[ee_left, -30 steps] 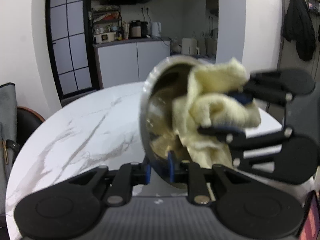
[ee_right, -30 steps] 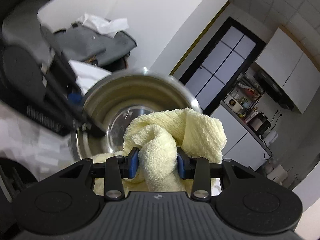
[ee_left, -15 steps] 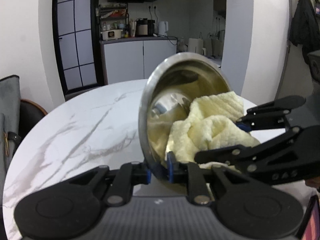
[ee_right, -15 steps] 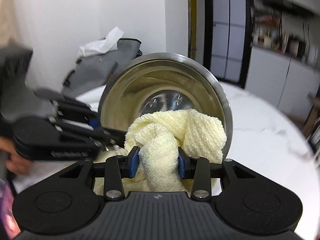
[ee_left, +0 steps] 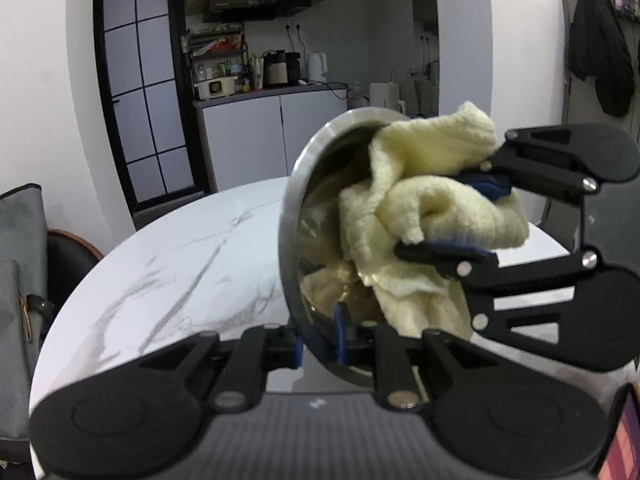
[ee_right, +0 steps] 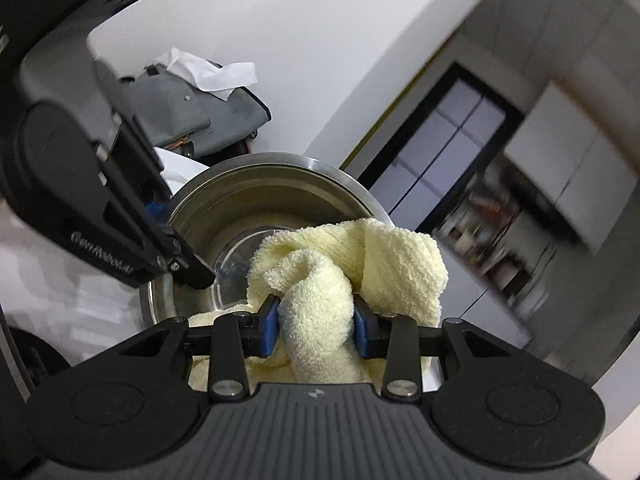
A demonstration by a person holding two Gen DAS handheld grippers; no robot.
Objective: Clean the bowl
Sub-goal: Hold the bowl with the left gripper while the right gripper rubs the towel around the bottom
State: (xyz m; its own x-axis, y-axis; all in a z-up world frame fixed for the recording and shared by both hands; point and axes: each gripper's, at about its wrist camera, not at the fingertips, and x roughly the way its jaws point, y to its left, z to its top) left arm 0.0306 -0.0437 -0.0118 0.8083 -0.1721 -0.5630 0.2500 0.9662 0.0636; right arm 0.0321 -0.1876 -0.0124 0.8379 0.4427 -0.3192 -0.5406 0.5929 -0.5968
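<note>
While left hand-held gripper [ee_left: 318, 342] clamps bowl [ee_left: 292, 216], right hand-held gripper [ee_right: 316, 320] pinches cloth [ee_right: 360, 256], marble table [ee_left: 180, 256] behind.

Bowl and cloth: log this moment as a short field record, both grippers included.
bowl: steel bowl, tipped on its side, lifted above the marble table
left gripper: shut on the bowl's lower rim
cloth: yellow cloth, bunched, partly inside the bowl
right gripper: shut on the cloth
background: kitchen counter

Pale yellow cloth [ee_right: 384, 256], silver bowl [ee_right: 280, 172]
</note>
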